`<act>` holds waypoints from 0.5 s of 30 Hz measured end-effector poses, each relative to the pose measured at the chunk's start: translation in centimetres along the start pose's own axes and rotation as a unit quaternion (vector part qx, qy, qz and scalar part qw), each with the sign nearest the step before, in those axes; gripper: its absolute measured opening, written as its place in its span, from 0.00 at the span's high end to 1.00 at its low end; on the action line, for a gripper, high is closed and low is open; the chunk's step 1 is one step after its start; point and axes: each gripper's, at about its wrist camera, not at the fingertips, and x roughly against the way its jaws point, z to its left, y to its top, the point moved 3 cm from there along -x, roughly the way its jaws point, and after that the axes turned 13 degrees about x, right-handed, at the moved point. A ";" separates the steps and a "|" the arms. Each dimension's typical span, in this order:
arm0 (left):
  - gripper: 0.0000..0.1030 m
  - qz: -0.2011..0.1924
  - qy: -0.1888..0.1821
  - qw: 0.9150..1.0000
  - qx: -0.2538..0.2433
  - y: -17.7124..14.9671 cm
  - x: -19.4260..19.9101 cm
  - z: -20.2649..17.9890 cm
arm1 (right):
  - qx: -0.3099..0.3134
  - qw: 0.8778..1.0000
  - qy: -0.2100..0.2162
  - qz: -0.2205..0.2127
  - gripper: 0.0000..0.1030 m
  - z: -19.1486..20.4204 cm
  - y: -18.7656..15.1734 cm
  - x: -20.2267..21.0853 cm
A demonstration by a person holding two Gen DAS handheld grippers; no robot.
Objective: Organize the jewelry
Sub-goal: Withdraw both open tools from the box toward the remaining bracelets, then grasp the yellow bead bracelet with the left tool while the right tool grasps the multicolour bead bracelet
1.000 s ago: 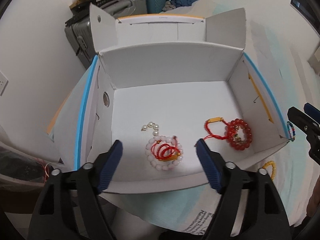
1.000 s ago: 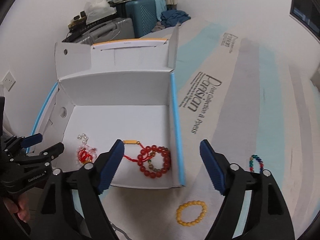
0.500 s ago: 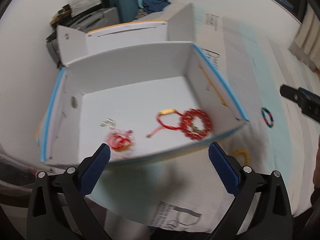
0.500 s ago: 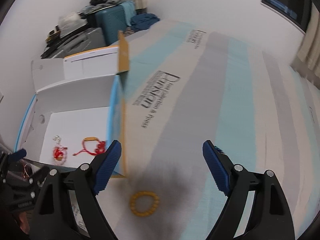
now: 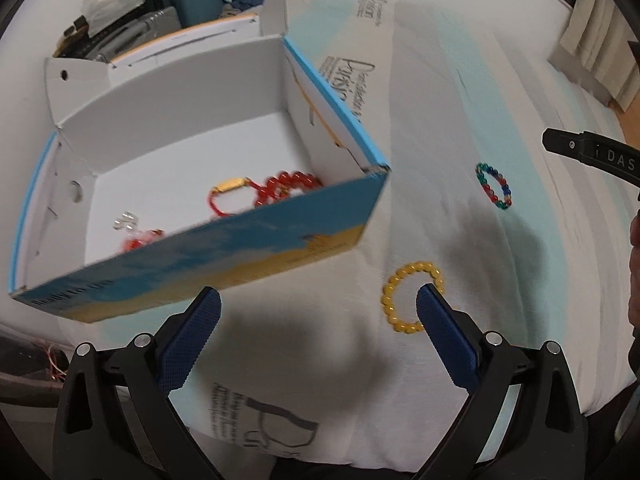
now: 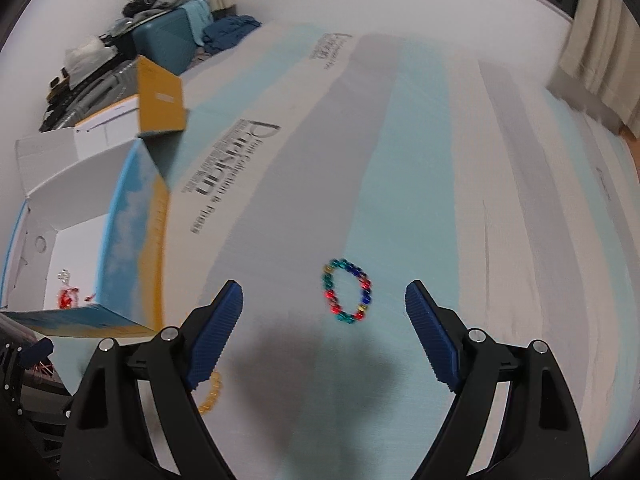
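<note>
An open cardboard box (image 5: 224, 256) with blue and yellow outer walls holds a red bead bracelet (image 5: 286, 188), a red cord bracelet with a gold bar (image 5: 228, 196) and a pearl and red piece (image 5: 134, 232). A yellow bead bracelet (image 5: 394, 300) lies on the cloth, partly behind the right finger of my open, empty left gripper (image 5: 318, 304). A multicoloured bead bracelet (image 6: 347, 297) lies on the cloth between and just beyond the fingers of my open, empty right gripper (image 6: 324, 296). It also shows in the left wrist view (image 5: 494, 186). The box also shows in the right wrist view (image 6: 132, 240).
The surface is a striped grey and pale-blue cloth with printed lettering (image 6: 224, 176). Suitcases and piled clothes (image 6: 168, 36) stand at the far left corner. A curtain (image 6: 596, 52) hangs at the right. The right gripper's body (image 5: 592, 156) shows at the left view's right edge.
Both grippers have swung right, away from the box. The left view went from inside the box to the yellow bracelet; the right one now centres on the multicoloured bracelet.
</note>
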 end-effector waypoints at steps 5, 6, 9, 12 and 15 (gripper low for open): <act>0.08 0.011 -0.002 1.000 -0.008 -1.0 -1.9 -1.7 | -0.009 1.000 -0.001 0.018 0.22 -2.0 -1.3 -2.3; 0.09 0.014 -0.003 1.000 -0.011 -1.1 -2.4 -2.1 | -0.010 1.000 0.000 0.021 0.22 -2.3 -1.4 -2.8; 0.12 0.023 -0.004 1.000 -0.017 -1.3 -3.7 -2.9 | -0.016 0.999 0.000 0.031 0.23 -3.2 -2.0 -4.2; 0.14 0.032 -0.006 0.999 -0.019 -1.4 -4.9 -3.4 | -0.018 0.999 0.000 0.046 0.26 -3.8 -2.5 -5.9; 0.15 0.040 -0.008 0.999 -0.026 -1.8 -6.0 -4.0 | -0.020 0.998 -0.002 0.056 0.27 -4.2 -3.1 -7.4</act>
